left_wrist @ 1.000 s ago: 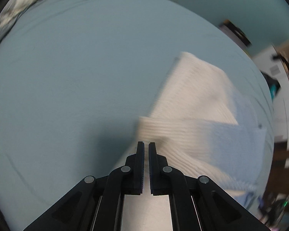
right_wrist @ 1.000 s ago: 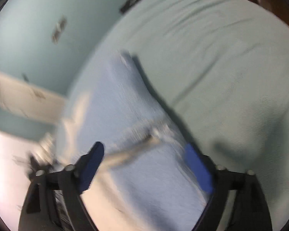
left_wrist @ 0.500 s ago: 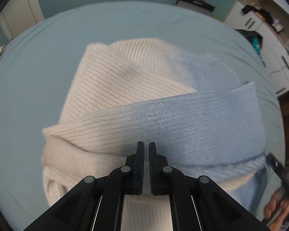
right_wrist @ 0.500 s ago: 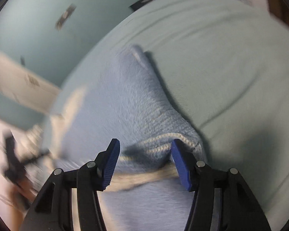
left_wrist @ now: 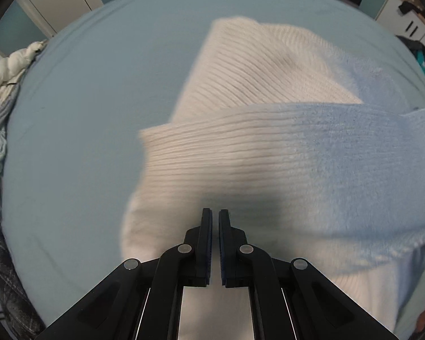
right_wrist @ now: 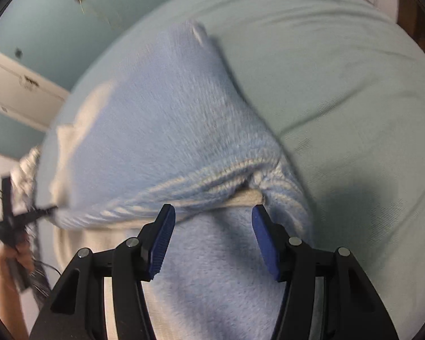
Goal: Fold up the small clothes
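Cream-and-blue ribbed knit sweater [left_wrist: 269, 153] lay part-folded on the pale blue bed sheet [left_wrist: 85, 113], one band doubled across its middle. Left gripper [left_wrist: 215, 212] hung over the cream half, jaws pressed together, holding nothing. Right gripper [right_wrist: 212, 212] hovered at the blue folded hem [right_wrist: 212, 175], jaws half-spread, having just been closing, cloth below them but not pinched. Best done, judging from this: should have pinched both layers at the hem's edge, lifted low, carried the fold straight across, kept edges aligned. Slippery fuzzy knit likely to sag if gripped too shallowly.
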The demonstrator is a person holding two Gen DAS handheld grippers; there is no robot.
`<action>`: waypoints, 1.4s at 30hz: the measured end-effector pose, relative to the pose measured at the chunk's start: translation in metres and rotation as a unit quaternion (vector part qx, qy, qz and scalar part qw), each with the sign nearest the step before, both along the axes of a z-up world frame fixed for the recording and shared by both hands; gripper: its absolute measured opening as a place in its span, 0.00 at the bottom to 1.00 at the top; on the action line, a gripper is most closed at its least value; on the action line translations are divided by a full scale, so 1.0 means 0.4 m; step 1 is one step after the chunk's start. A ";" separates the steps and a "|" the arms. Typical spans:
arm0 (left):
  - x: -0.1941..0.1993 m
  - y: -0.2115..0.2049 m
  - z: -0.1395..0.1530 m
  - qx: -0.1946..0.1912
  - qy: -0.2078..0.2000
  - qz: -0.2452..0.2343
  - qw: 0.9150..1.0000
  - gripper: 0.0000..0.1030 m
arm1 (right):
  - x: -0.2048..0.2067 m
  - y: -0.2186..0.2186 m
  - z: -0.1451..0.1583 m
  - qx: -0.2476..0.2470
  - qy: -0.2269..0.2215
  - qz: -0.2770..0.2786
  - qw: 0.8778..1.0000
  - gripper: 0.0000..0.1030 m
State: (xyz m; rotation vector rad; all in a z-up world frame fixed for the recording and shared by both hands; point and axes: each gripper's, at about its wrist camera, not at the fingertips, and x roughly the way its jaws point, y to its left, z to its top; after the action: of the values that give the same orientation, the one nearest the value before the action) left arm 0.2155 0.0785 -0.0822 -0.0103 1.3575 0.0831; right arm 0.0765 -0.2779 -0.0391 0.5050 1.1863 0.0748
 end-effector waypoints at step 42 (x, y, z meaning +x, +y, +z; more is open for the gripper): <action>-0.343 -0.018 0.064 -0.256 -0.034 0.014 0.966 0.03 | -0.309 -0.068 0.081 -0.086 -0.094 -0.032 0.991 0.82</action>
State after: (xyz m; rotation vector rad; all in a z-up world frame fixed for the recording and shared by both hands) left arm 0.0783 0.0713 -0.0566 -0.4639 1.2781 -0.2445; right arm -0.0472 -0.3049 -0.0068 0.3754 0.9818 -0.0345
